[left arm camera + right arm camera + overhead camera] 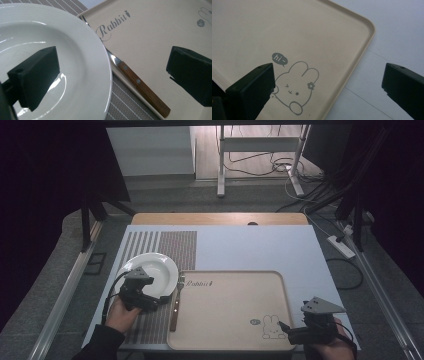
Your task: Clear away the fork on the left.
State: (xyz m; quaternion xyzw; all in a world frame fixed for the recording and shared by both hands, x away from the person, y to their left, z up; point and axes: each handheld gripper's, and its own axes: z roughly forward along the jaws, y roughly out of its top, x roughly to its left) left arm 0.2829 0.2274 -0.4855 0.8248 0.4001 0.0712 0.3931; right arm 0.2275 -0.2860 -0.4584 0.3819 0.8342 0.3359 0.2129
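Observation:
A white plate [156,264] sits on a striped placemat [172,245] at the left. A fork with a wooden handle [174,307] lies along the left rim of a beige rabbit-print tray [230,295], between plate and tray. My left gripper [161,300] hovers at the plate's near side, pointing toward the fork. In the left gripper view my left gripper [115,75] is open: one jaw is over the plate [82,50], the other over the tray [150,37], and the fork handle [142,90] lies below, untouched. My right gripper [283,326] [329,87] is open over the tray's near right corner [362,50].
A pale blue mat [260,245] covers the table under the tray and placemat. The tray's floor is bare apart from its printed rabbit [297,92]. Table legs and cables [280,167] lie on the floor beyond the far edge.

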